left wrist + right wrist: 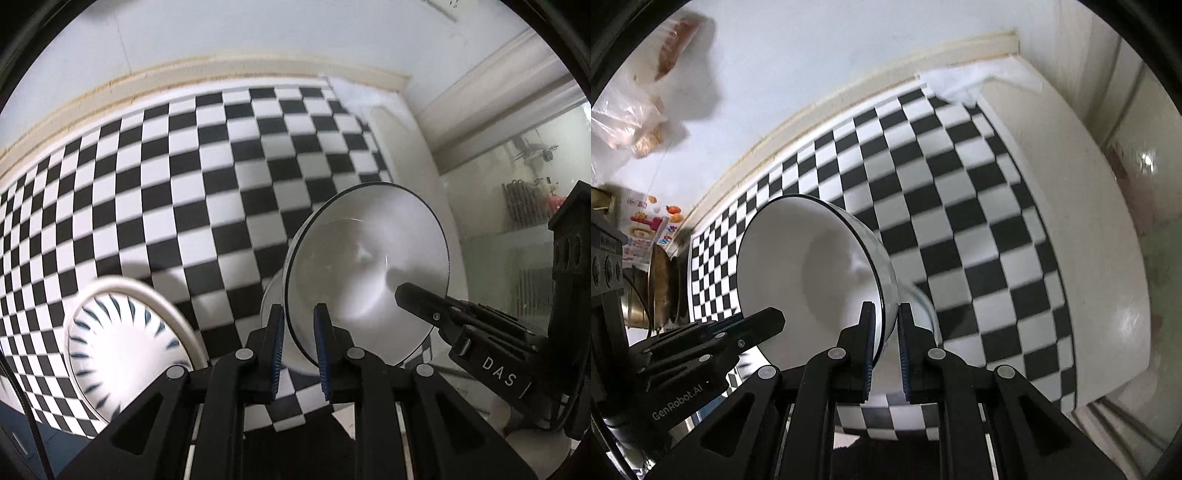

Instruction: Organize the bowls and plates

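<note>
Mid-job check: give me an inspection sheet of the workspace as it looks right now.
Surface: checkered cloth over a white counter.
Job's things: white bowl with dark rim, tilted, lifted off the cloth; patterned bowl lies on the cloth, lower left in the left view.
Clutter: plastic bags and metal cookware at the left of the right view.
Grippers: left gripper and right gripper each shut on the white bowl's rim, on opposite sides.
Cables: thin black cable at the left view's edge.
Surroundings: white wall, glass panel.
</note>
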`<state>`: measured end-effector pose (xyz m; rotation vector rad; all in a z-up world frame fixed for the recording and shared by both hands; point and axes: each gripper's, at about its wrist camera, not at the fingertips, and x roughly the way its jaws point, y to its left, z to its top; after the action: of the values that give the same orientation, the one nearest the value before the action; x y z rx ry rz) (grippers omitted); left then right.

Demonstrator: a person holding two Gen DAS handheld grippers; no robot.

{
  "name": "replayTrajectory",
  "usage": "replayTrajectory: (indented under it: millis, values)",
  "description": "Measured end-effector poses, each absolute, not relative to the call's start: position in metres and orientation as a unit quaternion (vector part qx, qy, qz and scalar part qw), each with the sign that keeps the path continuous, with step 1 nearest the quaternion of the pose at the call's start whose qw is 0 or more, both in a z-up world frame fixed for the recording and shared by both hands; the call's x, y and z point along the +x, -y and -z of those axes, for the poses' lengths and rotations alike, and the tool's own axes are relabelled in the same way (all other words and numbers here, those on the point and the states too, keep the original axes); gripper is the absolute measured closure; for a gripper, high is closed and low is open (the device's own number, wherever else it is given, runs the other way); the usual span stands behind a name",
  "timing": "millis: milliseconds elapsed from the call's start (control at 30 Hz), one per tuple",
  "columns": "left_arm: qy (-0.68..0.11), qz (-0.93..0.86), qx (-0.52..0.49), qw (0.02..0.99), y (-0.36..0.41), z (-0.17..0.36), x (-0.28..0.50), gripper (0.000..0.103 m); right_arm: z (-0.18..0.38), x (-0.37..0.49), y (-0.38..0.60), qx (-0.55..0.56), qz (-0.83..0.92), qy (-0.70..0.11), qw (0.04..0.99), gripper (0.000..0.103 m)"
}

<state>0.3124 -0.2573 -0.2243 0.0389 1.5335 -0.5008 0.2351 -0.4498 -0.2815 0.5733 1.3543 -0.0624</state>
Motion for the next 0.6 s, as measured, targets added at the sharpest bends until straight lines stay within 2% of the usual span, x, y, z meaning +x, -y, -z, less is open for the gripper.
replayTrajectory:
  millis: [600]
  values:
    - [-0.721, 0.205, 0.049, 0.660, 0.259, 0.269, 0.285, 0.089, 0.325, 0.219, 0.435, 0.249, 0.040, -0.653, 0.714, 0.089]
